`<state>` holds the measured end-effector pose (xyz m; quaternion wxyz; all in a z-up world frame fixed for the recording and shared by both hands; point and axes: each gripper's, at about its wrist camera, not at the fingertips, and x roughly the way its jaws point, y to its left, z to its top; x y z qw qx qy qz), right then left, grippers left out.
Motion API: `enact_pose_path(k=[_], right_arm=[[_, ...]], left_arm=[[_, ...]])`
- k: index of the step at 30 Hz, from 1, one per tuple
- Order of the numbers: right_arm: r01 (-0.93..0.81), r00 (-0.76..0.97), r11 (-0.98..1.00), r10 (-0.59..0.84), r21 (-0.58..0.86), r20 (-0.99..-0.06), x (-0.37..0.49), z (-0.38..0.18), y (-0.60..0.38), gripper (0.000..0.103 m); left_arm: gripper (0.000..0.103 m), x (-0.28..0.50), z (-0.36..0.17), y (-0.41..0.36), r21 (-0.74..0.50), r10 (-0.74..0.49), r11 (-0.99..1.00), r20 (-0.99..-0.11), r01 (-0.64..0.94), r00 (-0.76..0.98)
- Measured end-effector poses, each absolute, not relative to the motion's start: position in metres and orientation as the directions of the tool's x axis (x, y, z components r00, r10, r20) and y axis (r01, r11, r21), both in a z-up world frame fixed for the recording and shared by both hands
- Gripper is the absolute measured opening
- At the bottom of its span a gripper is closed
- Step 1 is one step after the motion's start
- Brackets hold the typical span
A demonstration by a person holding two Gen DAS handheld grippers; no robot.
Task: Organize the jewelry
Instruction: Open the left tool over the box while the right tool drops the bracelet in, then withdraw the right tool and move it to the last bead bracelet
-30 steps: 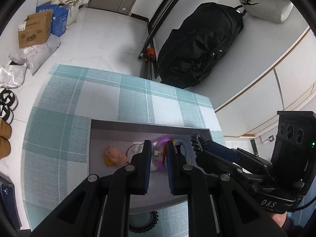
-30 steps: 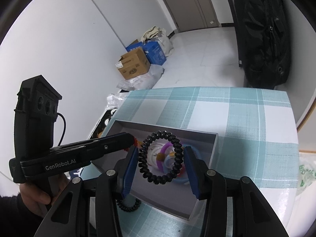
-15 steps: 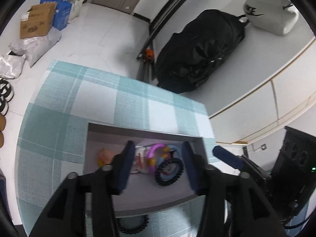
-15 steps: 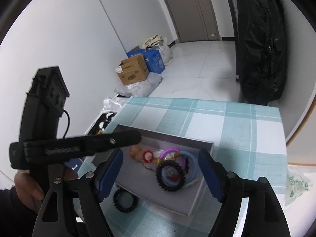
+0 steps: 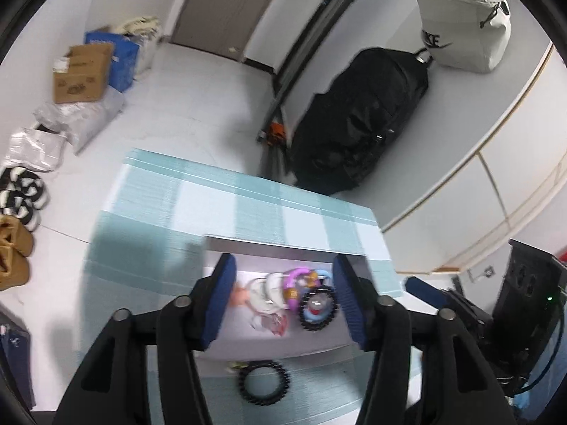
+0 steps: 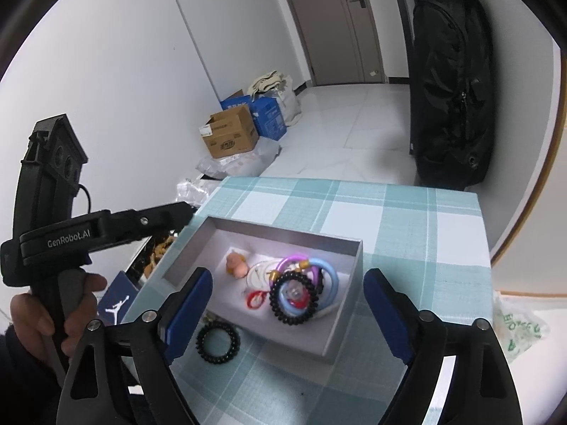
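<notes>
A grey open box [image 6: 349, 246] [image 5: 269, 244] sits on the checked tablecloth. Inside lie a black coil hair tie [image 6: 293, 299] [image 5: 318, 309], purple [image 6: 288, 262] and blue [image 6: 327, 276] rings, a pink charm [image 6: 236, 264] and a red piece [image 6: 256, 299]. A second black coil hair tie [image 6: 218, 342] [image 5: 264, 382] lies on the cloth outside the box's near side. My right gripper [image 6: 287, 313] is open and empty, raised above the box. My left gripper [image 5: 283, 299] is open and empty, also above the box; it shows at the left in the right wrist view [image 6: 177, 212].
The table [image 6: 407, 212] ends at a wall on the right. A black bag [image 6: 450, 85] hangs by the door. Cardboard and blue boxes [image 6: 234, 134] and shoes [image 5: 17, 191] sit on the floor. A green-printed plastic bag [image 6: 517, 326] lies beside the table.
My right gripper opened and dropped the black coil hair tie into the box, then pulled back. My left gripper opened wide and rose away from the box.
</notes>
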<state>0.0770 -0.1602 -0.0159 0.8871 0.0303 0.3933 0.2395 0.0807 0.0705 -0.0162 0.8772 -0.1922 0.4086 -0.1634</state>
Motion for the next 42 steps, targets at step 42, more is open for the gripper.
enact_pose_path(k=[42], right_arm=[[-0.547,0.426,0.828,0.405,0.127,-0.809,0.027,-0.092,-0.087,0.095]], left_arm=[[0.079,0.012,-0.039,0.088,-0.198,-0.172,0.980,-0.746,0.033,0.643]])
